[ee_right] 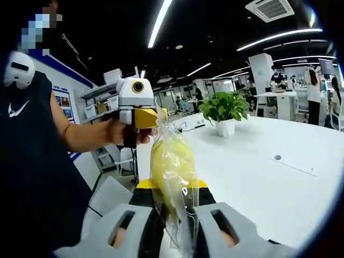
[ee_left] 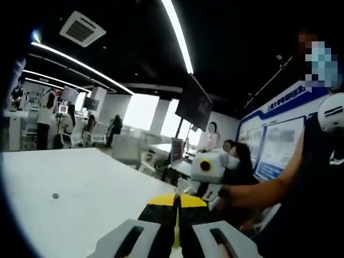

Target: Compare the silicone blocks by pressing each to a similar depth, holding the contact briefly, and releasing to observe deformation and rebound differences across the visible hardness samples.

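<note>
Right tongs (ee_right: 173, 228) pinch my clear bag (ee_right: 171, 172) of soft yellow pieces, standing toward 12 o'clock; left tongs (ee_left: 176, 239) are closed, empty, above white tabletop (ee_left: 70, 193).

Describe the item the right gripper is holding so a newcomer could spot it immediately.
Start at the long white table with the potted plant. In front, the right gripper pinches a clear plastic bag of pale yellow material. It is the scene's one crinkly, see-through, yellow-filled object.

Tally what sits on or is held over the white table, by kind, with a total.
Grippers: 2, left and right
Yellow item in clear bag: 1
Potted plant: 1
Total: 4
The table is white. What the bagged item is cannot be told.
</note>
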A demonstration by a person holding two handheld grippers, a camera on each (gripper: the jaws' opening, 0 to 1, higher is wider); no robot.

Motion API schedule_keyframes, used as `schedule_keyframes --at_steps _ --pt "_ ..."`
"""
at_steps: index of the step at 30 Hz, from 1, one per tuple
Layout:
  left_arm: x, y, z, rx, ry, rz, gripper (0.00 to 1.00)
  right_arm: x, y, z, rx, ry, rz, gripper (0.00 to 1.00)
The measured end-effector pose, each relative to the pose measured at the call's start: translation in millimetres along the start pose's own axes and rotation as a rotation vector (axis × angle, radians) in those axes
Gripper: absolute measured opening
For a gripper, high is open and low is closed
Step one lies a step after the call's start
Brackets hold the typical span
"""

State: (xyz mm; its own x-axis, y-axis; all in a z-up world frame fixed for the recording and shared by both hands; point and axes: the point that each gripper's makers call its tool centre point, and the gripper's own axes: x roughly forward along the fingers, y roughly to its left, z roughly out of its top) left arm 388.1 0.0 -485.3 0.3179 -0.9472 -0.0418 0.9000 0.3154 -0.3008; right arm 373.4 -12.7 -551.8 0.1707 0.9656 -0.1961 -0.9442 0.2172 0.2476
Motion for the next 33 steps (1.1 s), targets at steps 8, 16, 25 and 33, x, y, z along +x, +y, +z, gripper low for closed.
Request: schedule_keyframes --at_steps 8,16,25,33 --pt "0.7 -3.8 -2.5 -0.011 0.01 0.002 0.0 -1.7 2.5 -4.1 0.021 0.009 0.009 0.03" --pt "2.7 -4.2 -4.8 -0.013 0.015 0.004 0.0 -4.1 3.6 -6.6 0.041 0.009 0.014 0.02" --pt "4.2 -6.4 -1.1 -0.015 0.011 0.017 0.0 -5.8 3.6 -2.9 0.042 -0.005 0.017 0.04" --pt "2.3 -4.8 6.9 -0.036 -0.011 0.03 0.0 -2.8 1.3 4.3 -0.004 -0.047 -0.006 0.11"
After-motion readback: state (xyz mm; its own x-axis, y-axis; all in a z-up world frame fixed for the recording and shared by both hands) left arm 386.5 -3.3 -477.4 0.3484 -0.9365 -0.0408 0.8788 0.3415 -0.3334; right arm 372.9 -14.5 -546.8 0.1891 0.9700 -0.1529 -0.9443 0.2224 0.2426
